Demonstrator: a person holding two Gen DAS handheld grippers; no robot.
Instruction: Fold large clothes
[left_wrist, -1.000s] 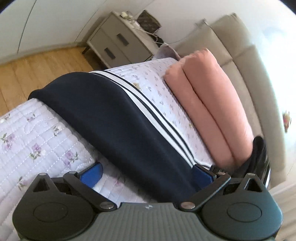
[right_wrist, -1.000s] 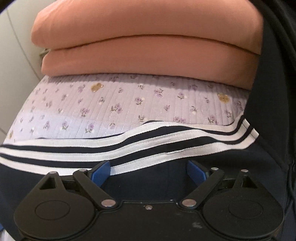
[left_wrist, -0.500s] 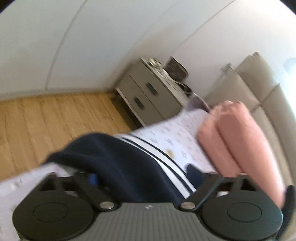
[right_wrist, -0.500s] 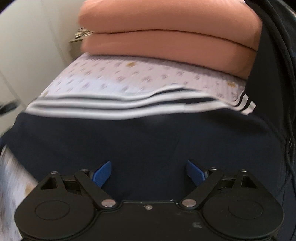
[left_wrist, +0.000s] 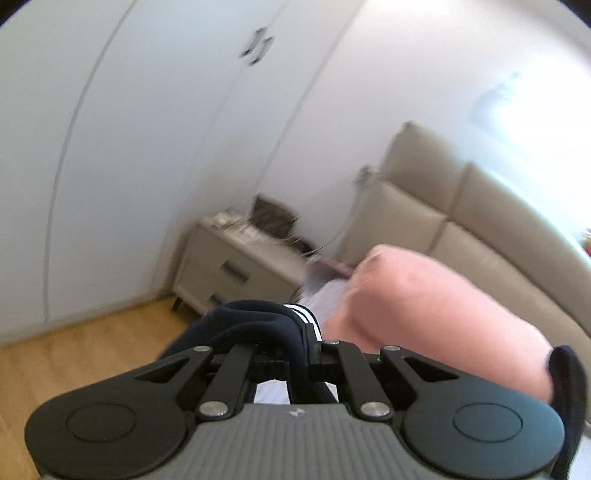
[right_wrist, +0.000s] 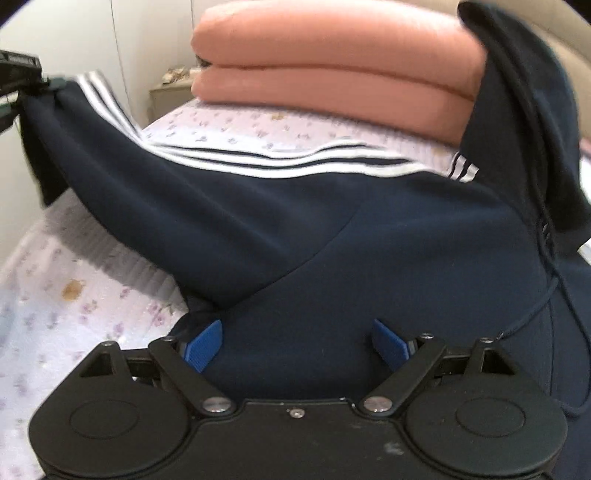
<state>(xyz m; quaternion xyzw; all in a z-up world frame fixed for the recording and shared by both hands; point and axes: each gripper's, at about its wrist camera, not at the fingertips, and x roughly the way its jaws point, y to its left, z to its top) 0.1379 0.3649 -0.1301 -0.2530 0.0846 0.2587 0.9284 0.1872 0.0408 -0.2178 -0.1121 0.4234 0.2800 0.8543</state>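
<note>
Over the bed (right_wrist: 66, 295), the left gripper (left_wrist: 301, 354) pinched the raised sleeve (right_wrist: 110, 155); the right gripper (right_wrist: 295, 343) hovered spread above the jacket (right_wrist: 369, 240).

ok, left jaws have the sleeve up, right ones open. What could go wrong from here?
1. The left gripper pinches only a bunched end of the navy white-striped sleeve; it might slip out when pulled across.
2. The navy hood is draped against the folded salmon-pink blanket; dragging could snag it.
3. The open right gripper pins nothing, so the body may shift.
</note>
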